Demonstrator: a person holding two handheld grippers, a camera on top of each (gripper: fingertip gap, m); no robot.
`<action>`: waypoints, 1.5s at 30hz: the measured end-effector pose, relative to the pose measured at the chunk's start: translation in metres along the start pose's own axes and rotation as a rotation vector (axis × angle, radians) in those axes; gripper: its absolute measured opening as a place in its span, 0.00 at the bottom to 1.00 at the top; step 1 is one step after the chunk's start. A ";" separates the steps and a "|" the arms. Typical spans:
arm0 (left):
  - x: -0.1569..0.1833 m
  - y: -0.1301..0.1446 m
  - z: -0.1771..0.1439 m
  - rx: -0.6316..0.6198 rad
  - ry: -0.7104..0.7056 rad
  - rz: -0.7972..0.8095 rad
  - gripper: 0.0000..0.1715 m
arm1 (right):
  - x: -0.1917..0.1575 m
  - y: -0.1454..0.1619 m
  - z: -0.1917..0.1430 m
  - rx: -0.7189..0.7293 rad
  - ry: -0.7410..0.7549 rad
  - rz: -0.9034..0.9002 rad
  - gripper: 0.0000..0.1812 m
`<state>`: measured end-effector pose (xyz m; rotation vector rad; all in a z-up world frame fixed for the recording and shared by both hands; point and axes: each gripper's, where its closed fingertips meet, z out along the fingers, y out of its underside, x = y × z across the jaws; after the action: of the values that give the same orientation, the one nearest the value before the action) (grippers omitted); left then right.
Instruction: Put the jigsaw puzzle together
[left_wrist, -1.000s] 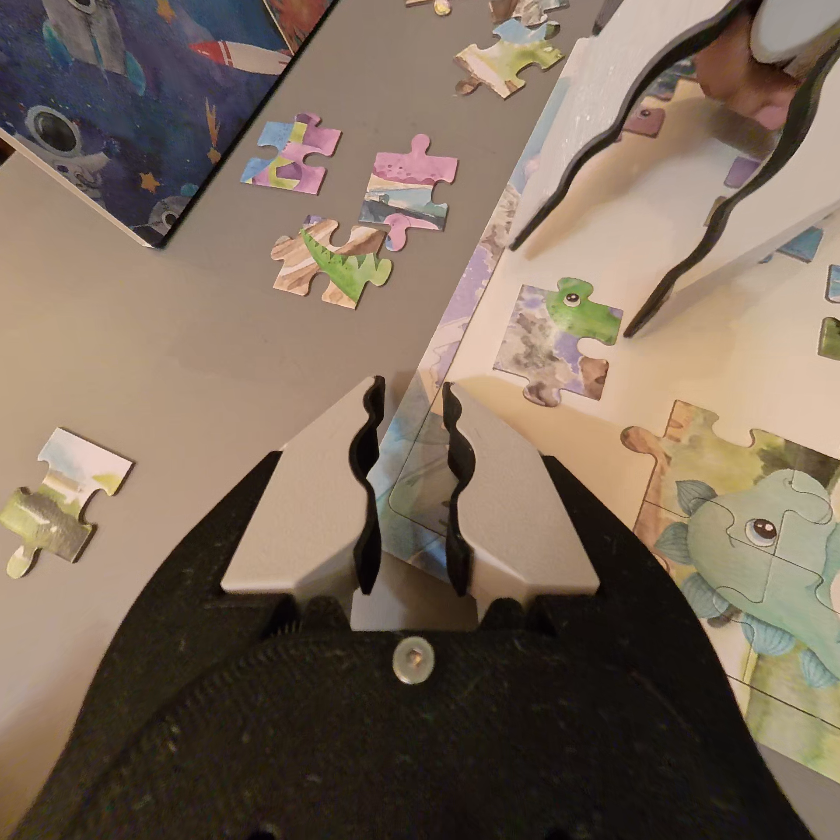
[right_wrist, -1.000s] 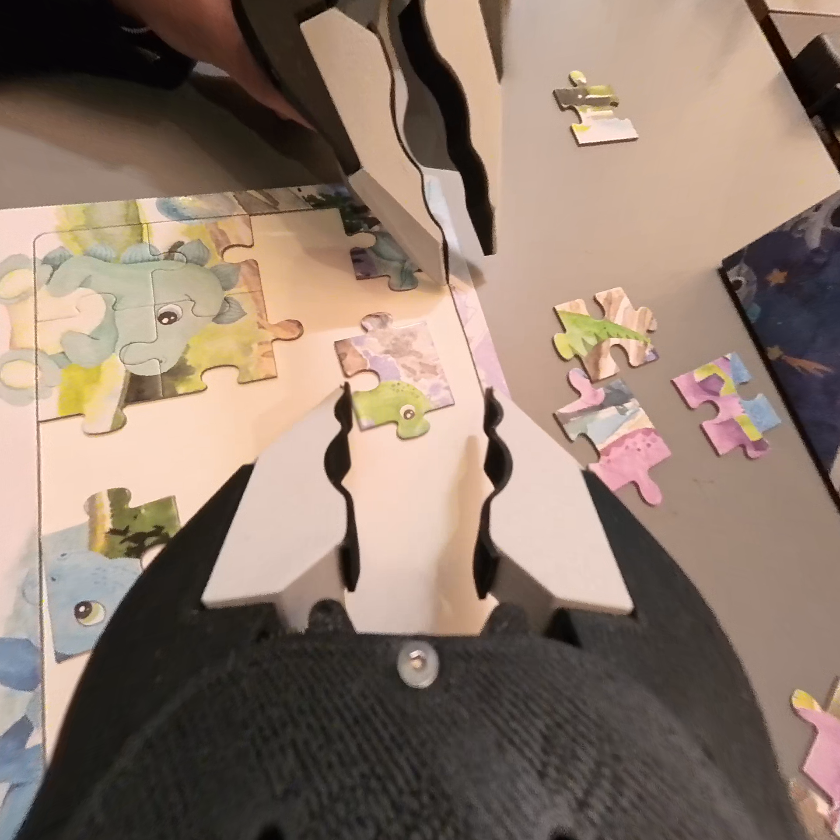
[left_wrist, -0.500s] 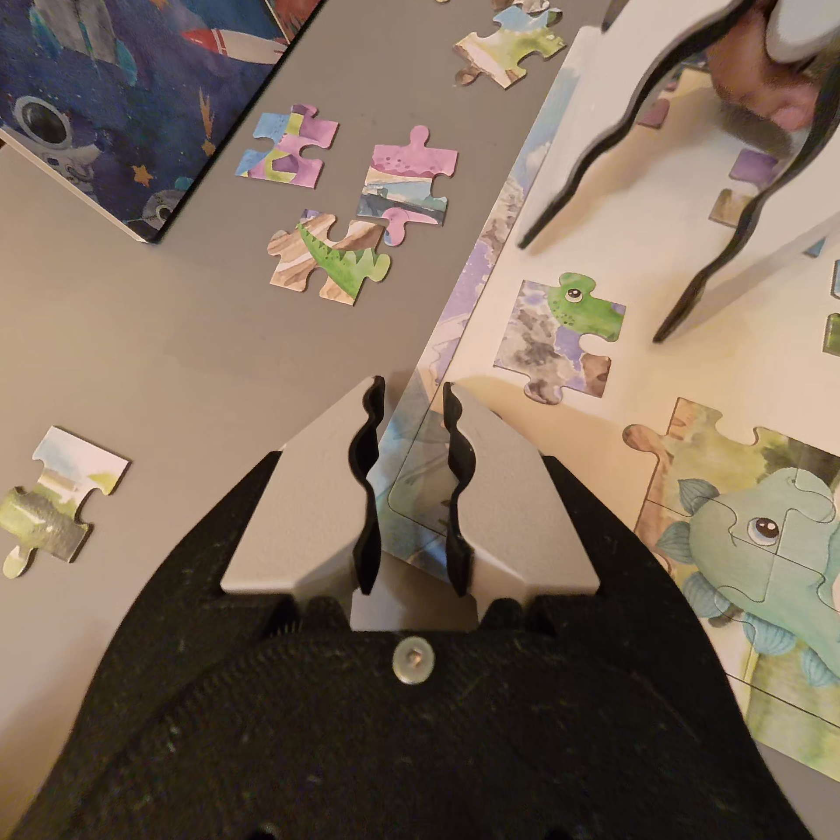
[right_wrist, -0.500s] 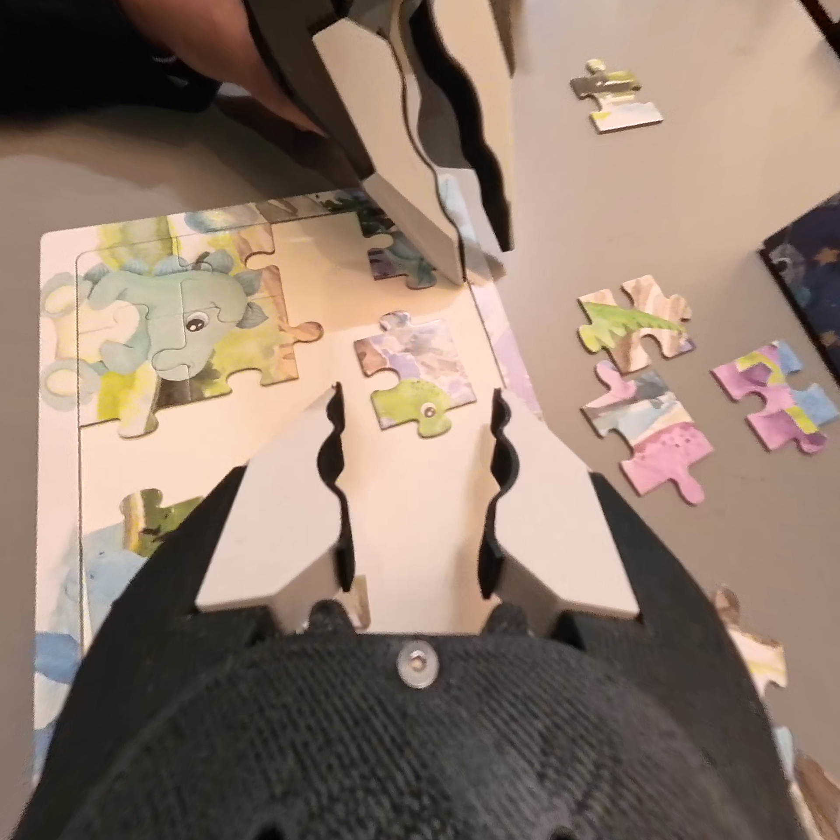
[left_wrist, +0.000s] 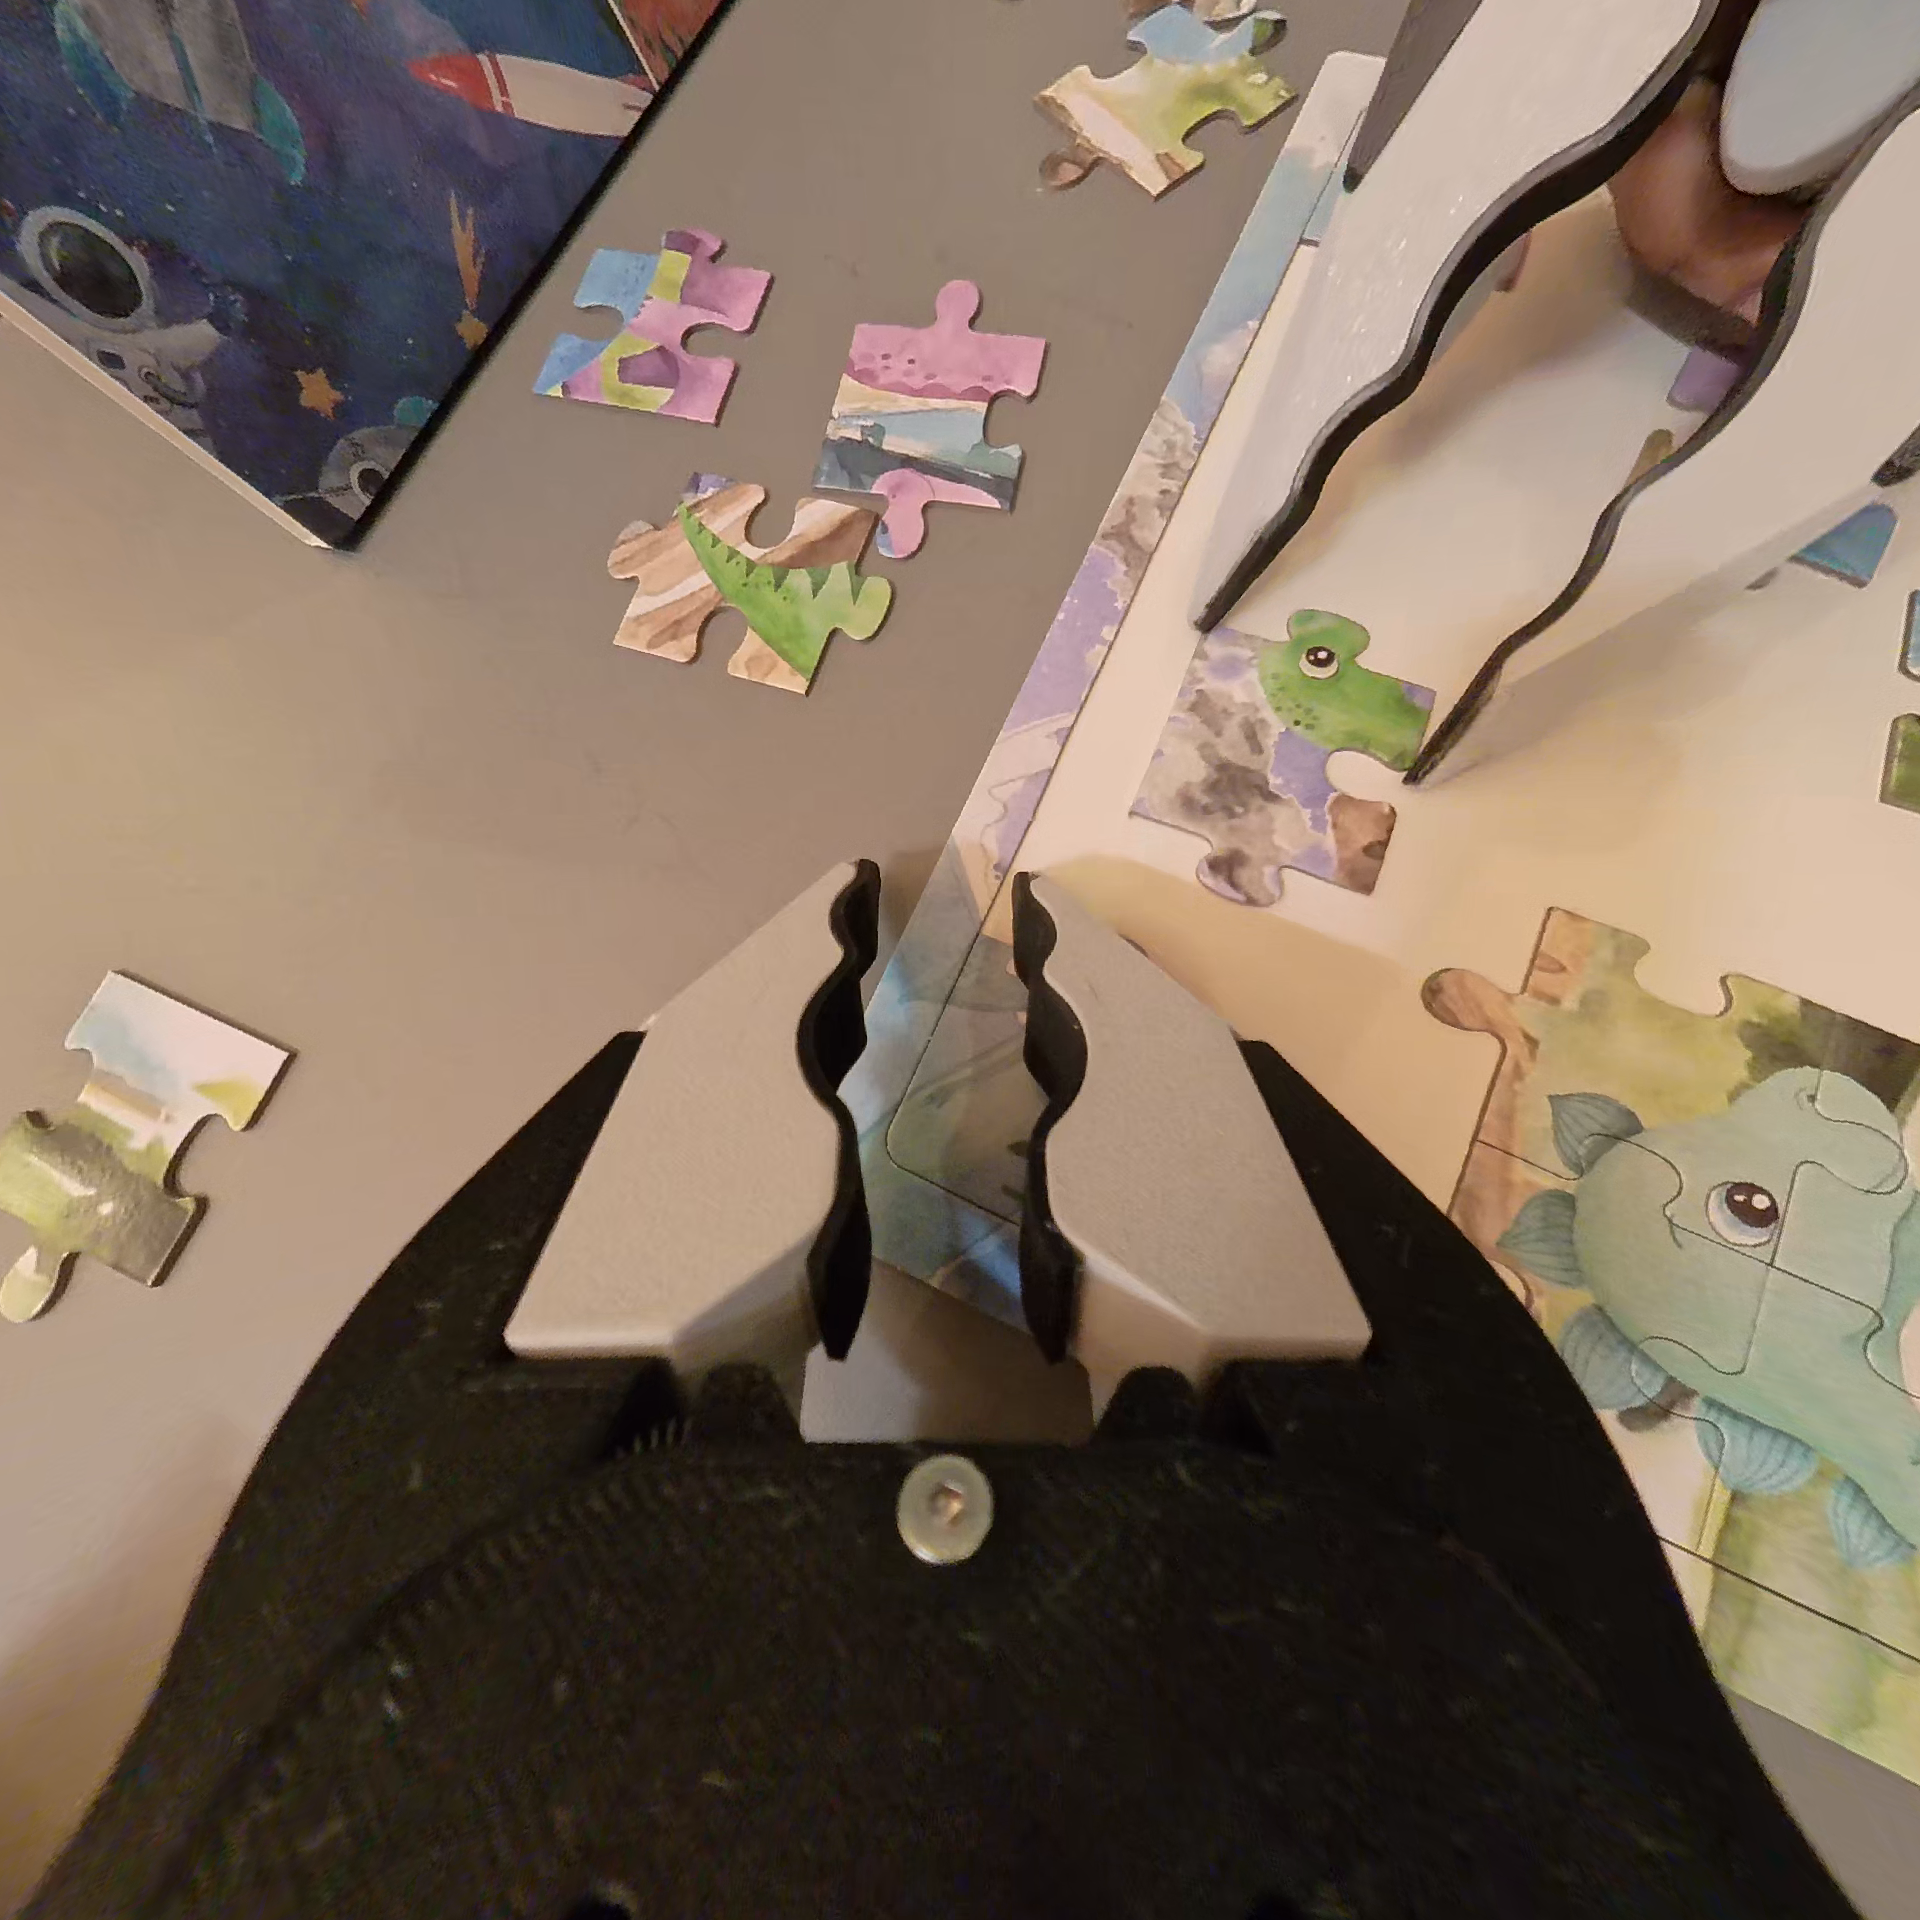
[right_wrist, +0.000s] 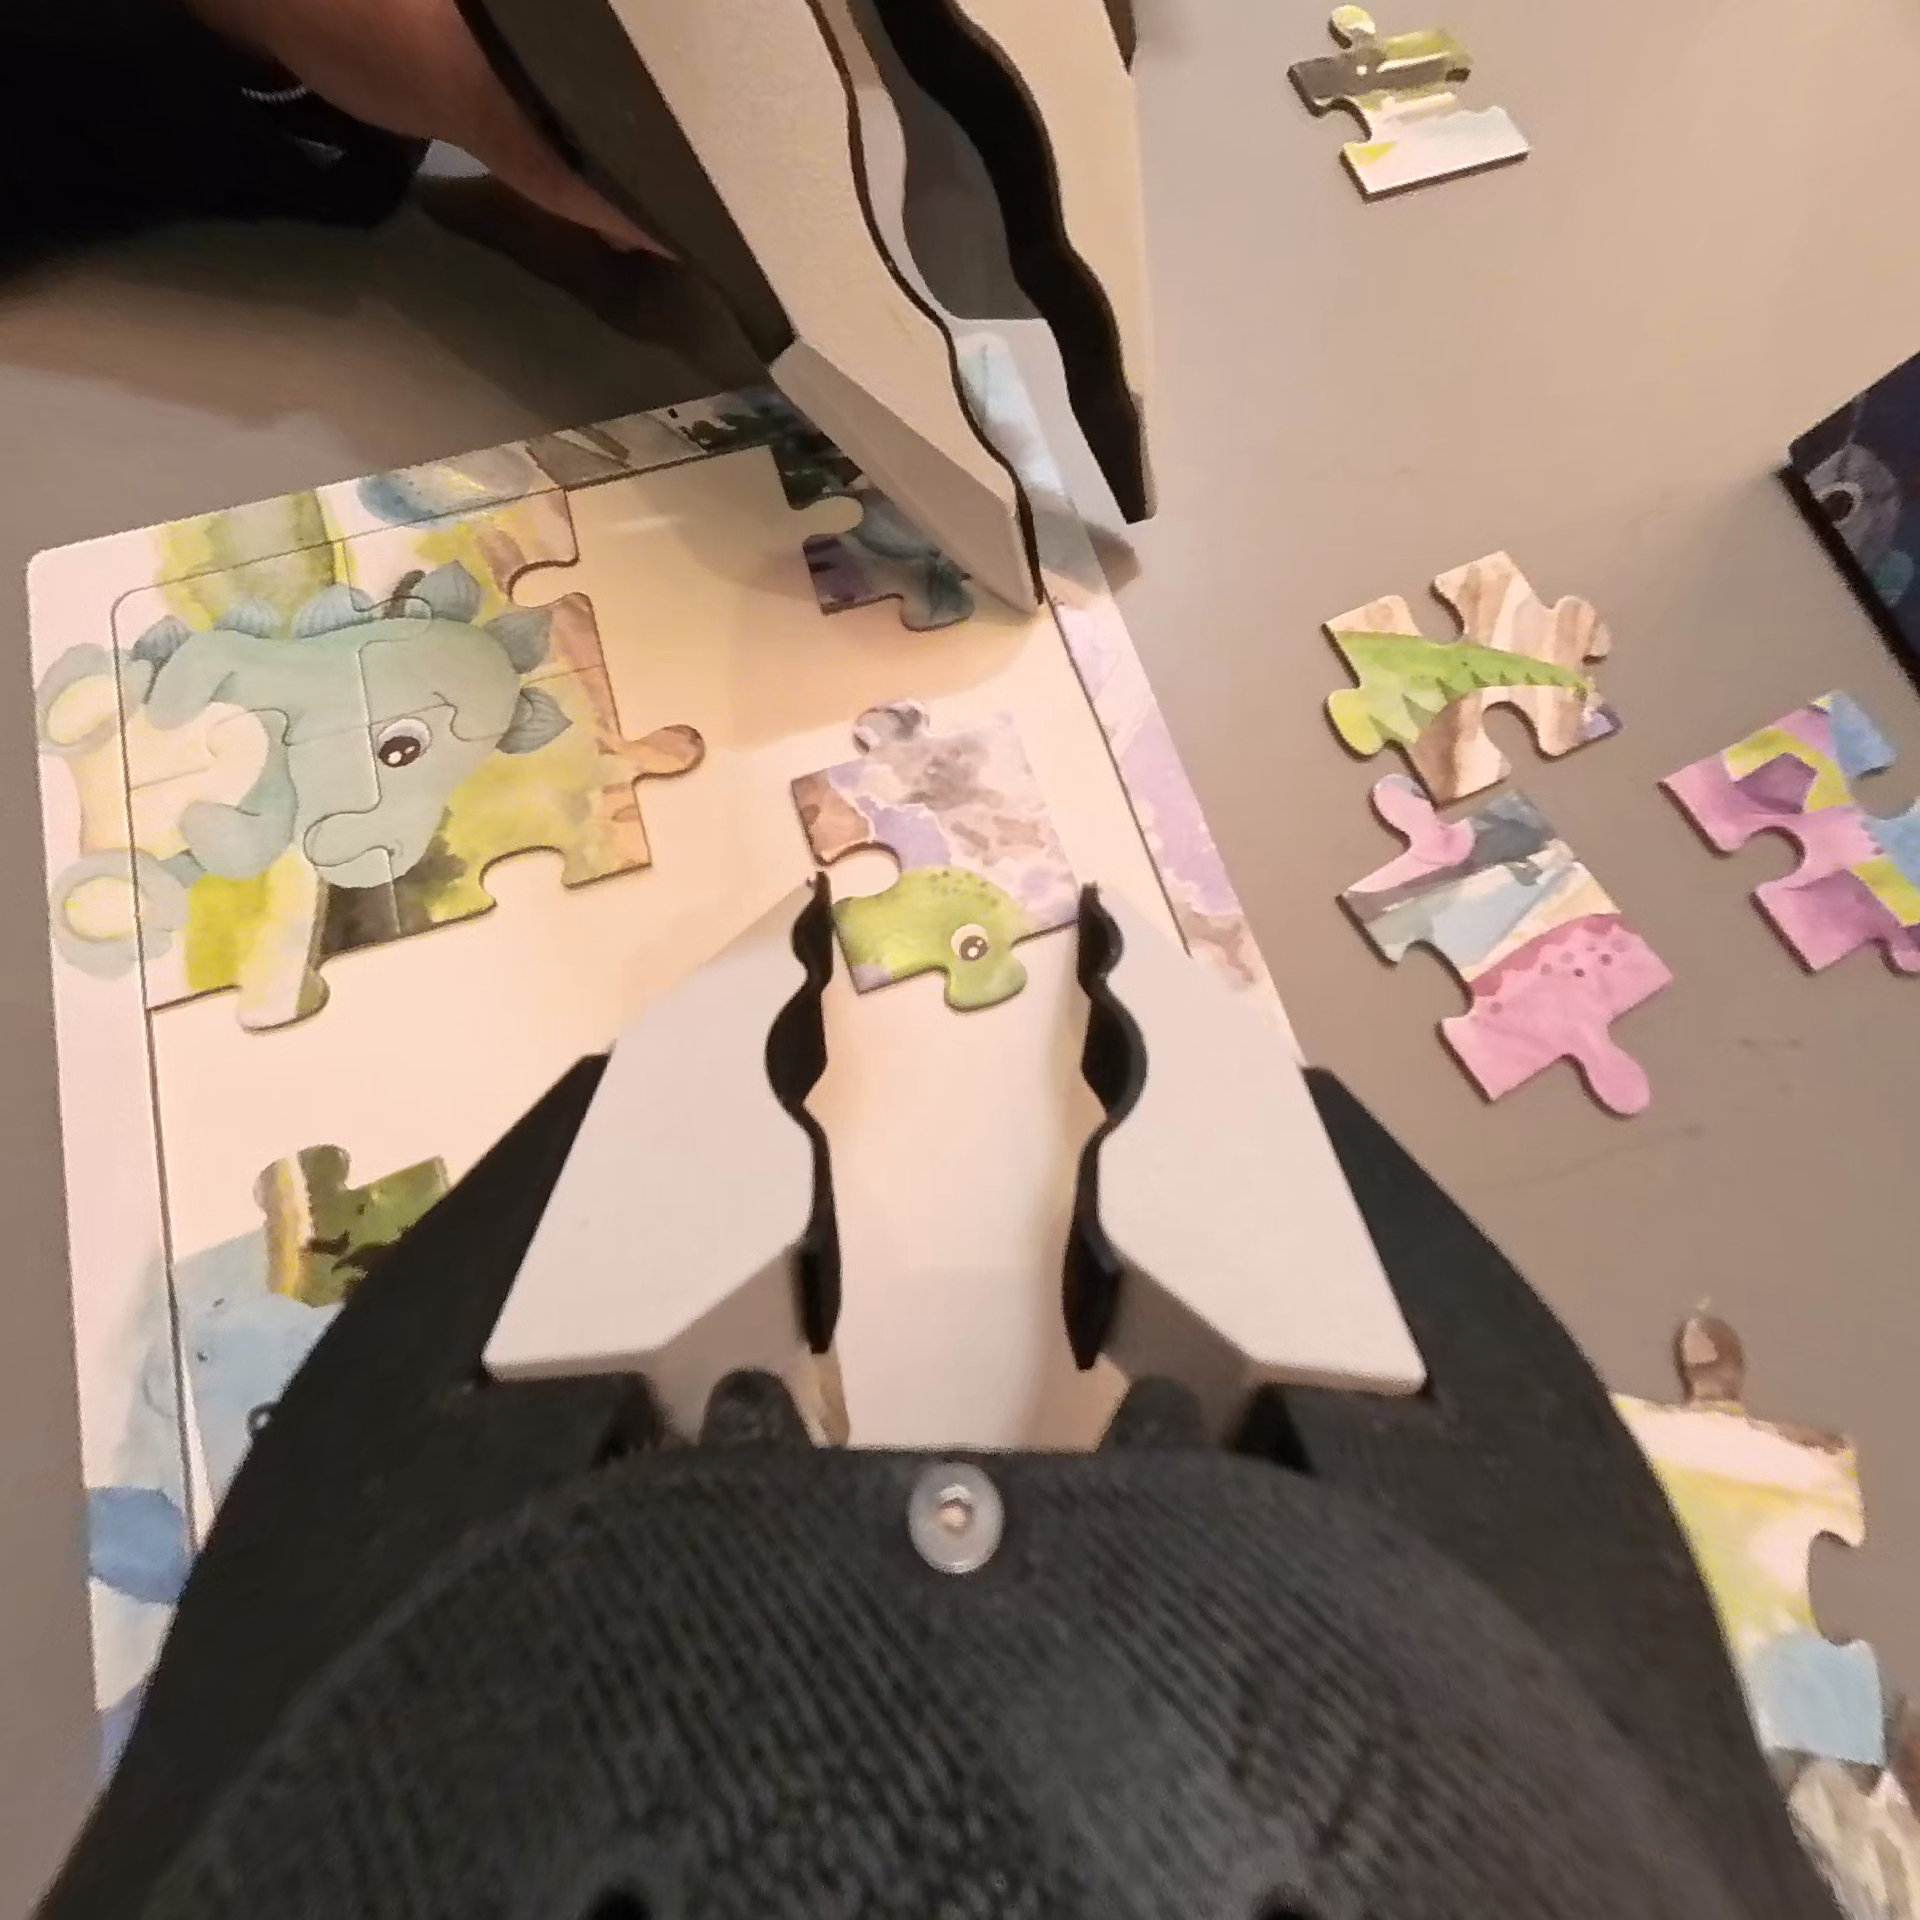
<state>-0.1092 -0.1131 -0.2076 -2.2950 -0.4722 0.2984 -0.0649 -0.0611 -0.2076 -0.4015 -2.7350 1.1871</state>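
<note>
Grey table (left_wrist: 312, 748): a lone green-and-white piece (left_wrist: 114, 1132) is lying at far left, well apart from the rest. A dark space-themed box (left_wrist: 260, 208) is sitting at the upper left. Beside it, three loose pieces are lying close together: a purple-blue piece (left_wrist: 655, 327), a pink-topped piece (left_wrist: 930, 416) and a brown piece with a green spiky tail (left_wrist: 748, 587).

Left gripper (left_wrist: 940, 894): fingers are standing slightly apart, gripping nothing, hovering over the near corner of the puzzle board (left_wrist: 1143, 582).

On the board, a green dinosaur-head piece (left_wrist: 1278, 753) is lying loose. Right gripper (right_wrist: 951, 894): fingers are spread wide, tips straddling that piece at board level, not closed on it.

Farther right, a joined block showing a teal dinosaur (left_wrist: 1714, 1216) is sitting in the board.
</note>
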 end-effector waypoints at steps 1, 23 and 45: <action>0.000 0.000 0.000 0.000 0.001 -0.001 0.13 | 0.002 0.001 -0.001 -0.003 0.006 0.002 0.25; 0.000 0.000 0.000 -0.001 0.005 -0.007 0.14 | 0.029 0.005 -0.029 0.022 0.147 -0.023 0.28; 0.000 0.000 0.000 -0.001 0.008 -0.010 0.14 | 0.010 0.010 -0.013 0.003 0.039 -0.002 0.28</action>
<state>-0.1095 -0.1131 -0.2079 -2.2930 -0.4800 0.2832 -0.0698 -0.0424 -0.2053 -0.4171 -2.6991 1.1705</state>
